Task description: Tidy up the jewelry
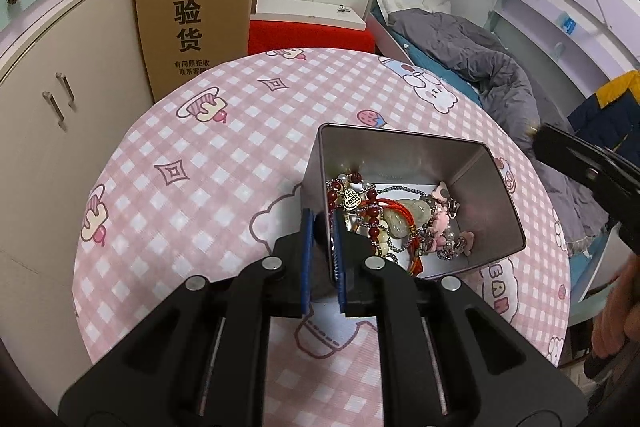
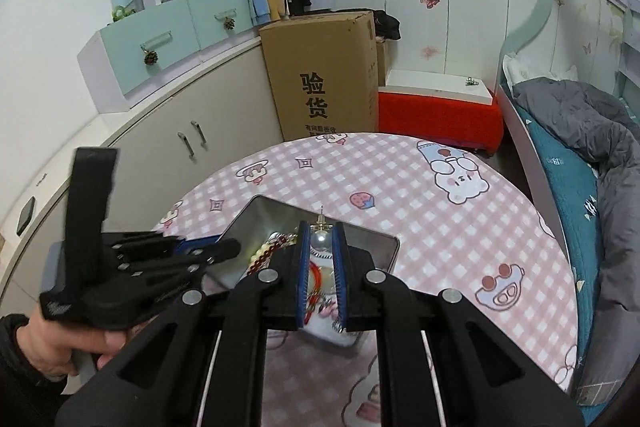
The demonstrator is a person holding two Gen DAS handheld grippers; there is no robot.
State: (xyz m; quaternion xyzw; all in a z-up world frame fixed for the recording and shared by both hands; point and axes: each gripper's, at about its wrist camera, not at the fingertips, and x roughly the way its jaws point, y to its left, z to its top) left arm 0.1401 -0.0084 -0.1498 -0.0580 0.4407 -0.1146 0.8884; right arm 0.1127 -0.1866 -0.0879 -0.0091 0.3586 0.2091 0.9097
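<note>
An open metal tin (image 1: pixel 460 163) stands on the round table with the pink checked cloth (image 1: pixel 208 163). Inside it lies a tangle of jewelry (image 1: pixel 384 215): red bead strands, pearls, pink charms and a gold heart. My left gripper (image 1: pixel 322 223) is shut on the tin's near left wall. Above the tin (image 2: pixel 372 247), my right gripper (image 2: pixel 322 231) is shut on a pearl earring (image 2: pixel 321 239), whose gold post sticks up past the fingertips. The left gripper (image 2: pixel 200 251) and the hand holding it also show at the left of the right wrist view. The right gripper (image 1: pixel 588 167) crosses the right edge of the left wrist view.
A tall cardboard box (image 2: pixel 324 75) and a red bench (image 2: pixel 440 115) stand behind the table. A bed with a grey quilt (image 2: pixel 592 131) lies to the right. Beige cabinets (image 2: pixel 192 131) curve along the left.
</note>
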